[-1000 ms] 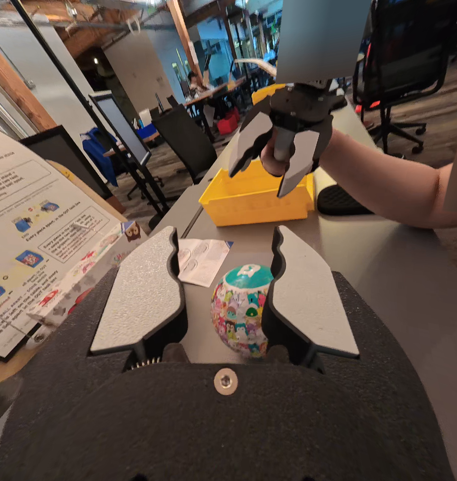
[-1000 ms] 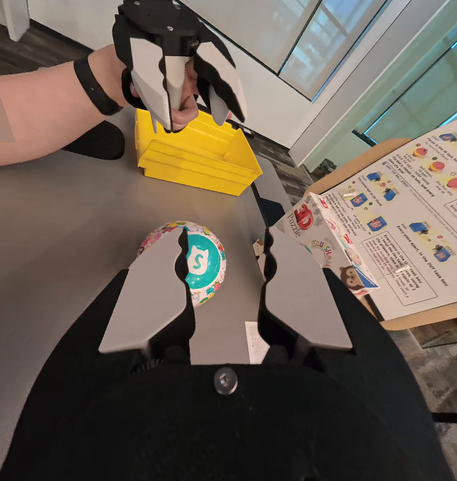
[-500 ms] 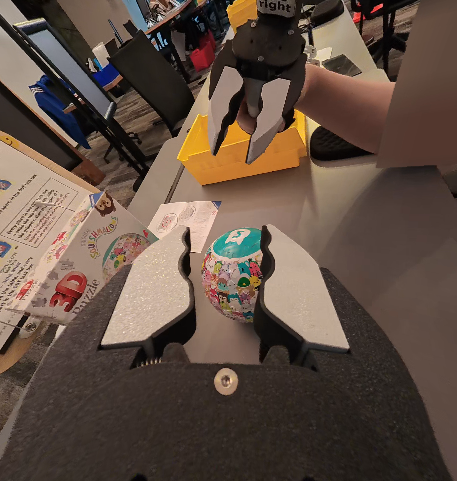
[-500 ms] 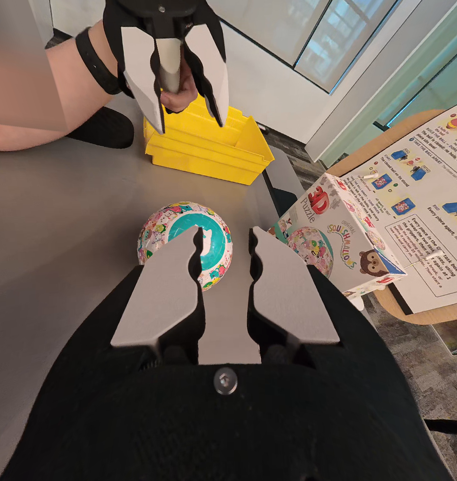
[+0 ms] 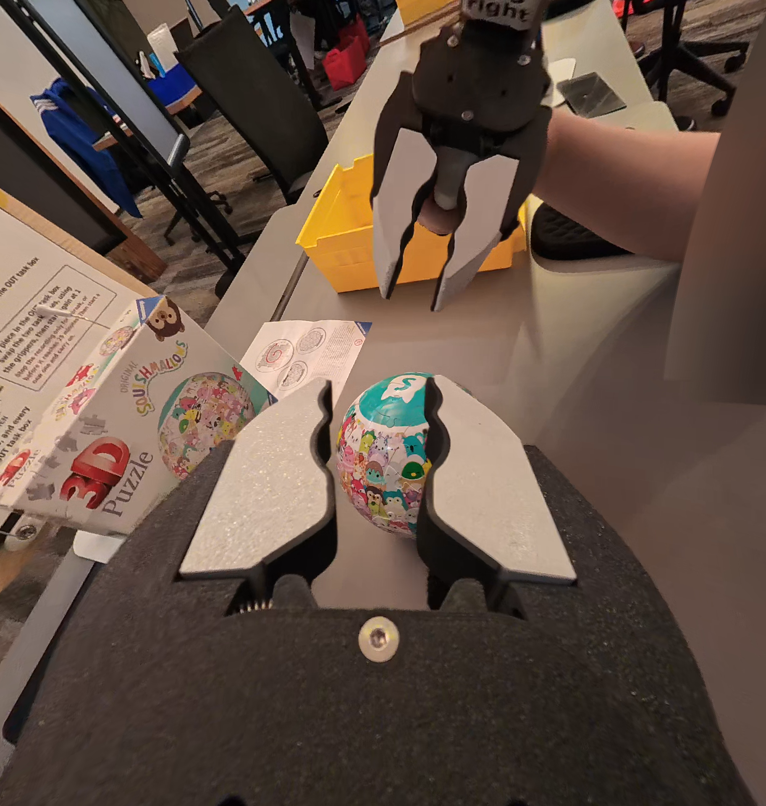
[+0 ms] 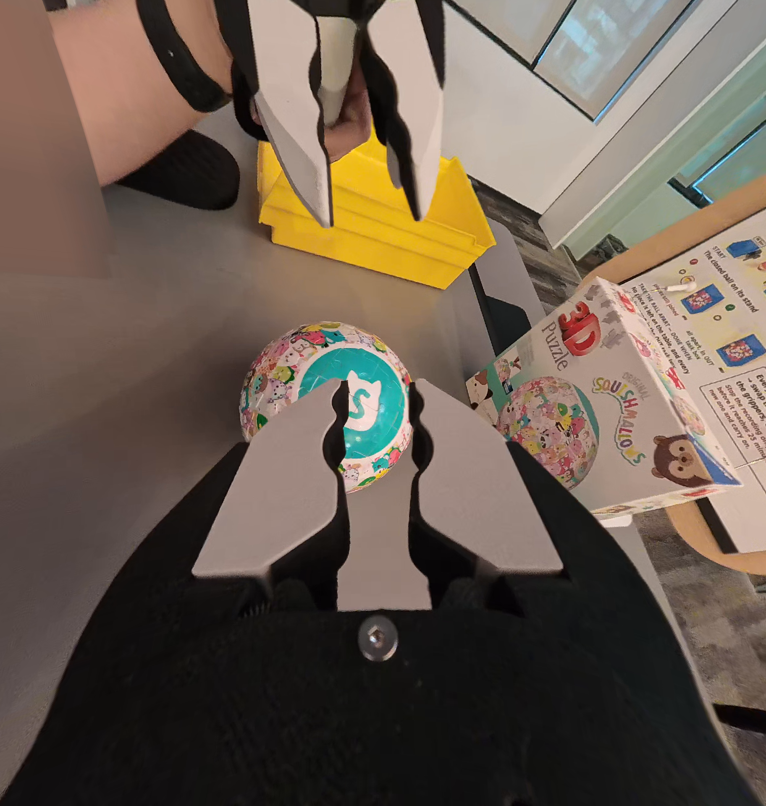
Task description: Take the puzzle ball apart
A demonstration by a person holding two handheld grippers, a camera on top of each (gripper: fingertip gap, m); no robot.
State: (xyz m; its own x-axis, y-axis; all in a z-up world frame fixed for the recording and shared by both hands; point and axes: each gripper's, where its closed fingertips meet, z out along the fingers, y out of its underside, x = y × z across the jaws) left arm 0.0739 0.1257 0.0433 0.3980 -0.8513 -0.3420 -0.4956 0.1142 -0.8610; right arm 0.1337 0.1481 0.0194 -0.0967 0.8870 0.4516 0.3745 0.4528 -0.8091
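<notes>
The puzzle ball [image 5: 381, 453] is whole, with colourful cartoon figures and a teal cap. It rests on the grey table [image 5: 590, 458]. My left gripper [image 5: 379, 384] is open and empty. The ball shows in the gap between its fingers, below them. My right gripper [image 6: 379, 384] is open with a narrower gap and empty. It hovers over the ball [image 6: 285, 370], which shows beyond and between its fingertips. Each gripper faces the other across the ball: the right one [image 5: 412, 301] in the left wrist view, the left one [image 6: 372, 220] in the right wrist view. Neither visibly touches the ball.
A yellow bin [image 5: 342, 244] stands behind the ball, also in the right wrist view [image 6: 372, 248]. The puzzle box [image 5: 110, 436] leans at the table's side [image 6: 612, 414], beside an instruction board [image 6: 743, 349]. A paper leaflet [image 5: 311, 349] lies near the ball. A black wrist rest [image 5: 569, 235] lies by the bin. Tip to tip, the grippers are about 8 centimeters apart.
Both grippers have tilted down and moved closer over the ball from opposite sides. Both pairs of jaws have narrowed a little. The ball has not moved.
</notes>
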